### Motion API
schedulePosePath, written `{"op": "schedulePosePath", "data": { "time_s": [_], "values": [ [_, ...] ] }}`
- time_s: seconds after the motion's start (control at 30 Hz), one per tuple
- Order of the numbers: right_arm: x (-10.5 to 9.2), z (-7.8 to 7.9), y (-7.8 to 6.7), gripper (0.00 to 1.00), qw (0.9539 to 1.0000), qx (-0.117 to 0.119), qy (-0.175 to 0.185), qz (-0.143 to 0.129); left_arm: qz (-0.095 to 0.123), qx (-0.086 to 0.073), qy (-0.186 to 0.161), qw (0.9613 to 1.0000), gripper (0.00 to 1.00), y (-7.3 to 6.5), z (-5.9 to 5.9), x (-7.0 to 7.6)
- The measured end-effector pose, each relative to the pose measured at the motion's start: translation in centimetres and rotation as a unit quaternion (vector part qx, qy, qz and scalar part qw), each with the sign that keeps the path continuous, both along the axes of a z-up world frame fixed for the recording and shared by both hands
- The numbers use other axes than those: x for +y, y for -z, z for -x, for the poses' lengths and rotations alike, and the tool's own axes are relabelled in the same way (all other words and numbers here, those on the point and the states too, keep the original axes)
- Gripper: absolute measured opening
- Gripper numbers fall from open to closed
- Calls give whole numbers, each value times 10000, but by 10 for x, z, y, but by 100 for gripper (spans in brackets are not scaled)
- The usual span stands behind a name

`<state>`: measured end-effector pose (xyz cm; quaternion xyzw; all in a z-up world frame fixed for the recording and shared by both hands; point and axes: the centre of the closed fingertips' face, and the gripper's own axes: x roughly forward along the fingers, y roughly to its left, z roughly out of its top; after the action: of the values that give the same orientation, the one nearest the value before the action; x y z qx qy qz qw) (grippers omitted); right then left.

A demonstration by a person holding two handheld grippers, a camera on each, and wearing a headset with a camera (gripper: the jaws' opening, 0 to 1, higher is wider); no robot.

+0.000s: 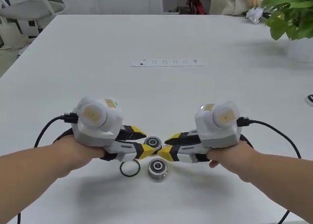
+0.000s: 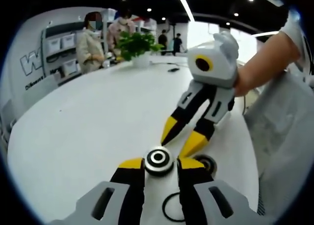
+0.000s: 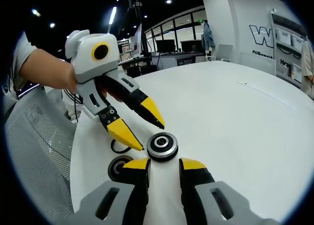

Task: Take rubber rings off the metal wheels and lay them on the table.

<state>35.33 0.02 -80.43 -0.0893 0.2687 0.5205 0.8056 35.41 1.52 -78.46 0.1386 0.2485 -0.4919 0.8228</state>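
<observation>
The left gripper (image 1: 142,143) has its yellow-tipped jaws drawn in on a metal wheel (image 1: 152,142). In the left gripper view the two tips sit against the wheel's rim, one on each side. The wheel lies face-up, silver with a dark centre. I can't tell from here whether it rests on the table (image 1: 161,97) or is held just off it.

The right gripper (image 1: 166,145) comes at the same wheel from the opposite side. Its jaws are parted about a wheel's width, with the tips right at the rim, but whether they touch it I couldn't say. A hand is wrapped round the back of each gripper, and a black cable (image 1: 46,128) trails from each.

Just nearer the person than the held wheel, a second wheel (image 1: 157,168) lies flat on the table, its rim looking dark. Beside that one, on the left gripper's side of the held wheel, a loose rubber ring (image 1: 129,168) lies flat on the white top, touching nothing.

Well beyond the held wheel, a flat socket strip (image 1: 168,62) is set into the table. Farther off, toward the right gripper's side, stands a leafy plant (image 1: 288,11).
</observation>
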Motion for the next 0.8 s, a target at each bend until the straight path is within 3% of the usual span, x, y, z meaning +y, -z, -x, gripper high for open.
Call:
{"op": "schedulePosePath", "data": {
  "time_s": [0.27, 0.67, 0.8],
  "values": [
    [0, 1, 0, 20, 10000, 10, 18, -36, -54, 26, -23, 10000, 23, 4, -3, -5],
    [0, 0, 0, 20, 9999, 59, 82, -130, -254, -100, -45, 9996, 15, 7, -7, -6],
    [2, 0, 0, 20, 9999, 41, 69, -133, -235, -70, -80, 9997, 14, 7, -6, -6]
  ]
}}
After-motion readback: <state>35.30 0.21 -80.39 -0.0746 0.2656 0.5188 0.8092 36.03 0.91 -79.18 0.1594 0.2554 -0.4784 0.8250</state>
